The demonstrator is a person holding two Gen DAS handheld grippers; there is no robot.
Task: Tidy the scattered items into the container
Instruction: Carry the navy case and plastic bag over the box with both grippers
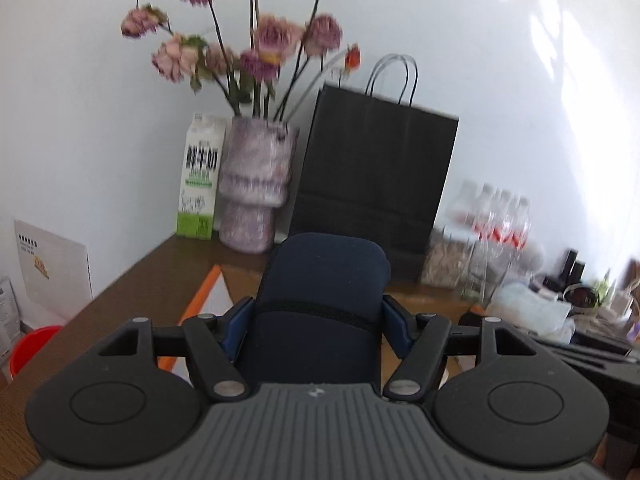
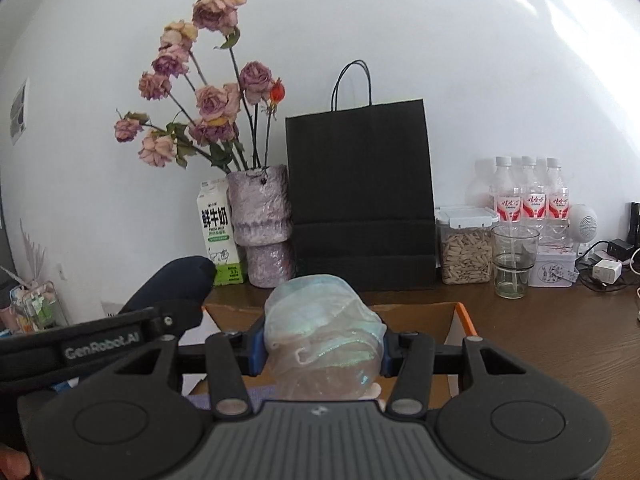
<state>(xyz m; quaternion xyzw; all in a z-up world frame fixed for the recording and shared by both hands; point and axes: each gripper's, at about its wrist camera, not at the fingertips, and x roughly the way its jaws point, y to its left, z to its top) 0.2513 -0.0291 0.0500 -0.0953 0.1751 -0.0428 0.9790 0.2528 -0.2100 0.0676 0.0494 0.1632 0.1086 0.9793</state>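
Both tongs clamp items: left tongs [image 1: 316, 320] navy pouch [image 1: 320, 300], right tongs [image 2: 322, 350] plastic bundle [image 2: 324, 332].

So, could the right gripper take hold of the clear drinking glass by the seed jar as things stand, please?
Probably not yet: the right gripper is shut on a crumpled translucent plastic bundle, so its jaws are occupied. Otherwise, the brown wooden table before the clear drinking glass looks free.

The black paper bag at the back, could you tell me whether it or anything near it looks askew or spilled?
Nothing stands out: the black paper bag stands upright against the wall, and the vase and milk carton beside it are upright too.
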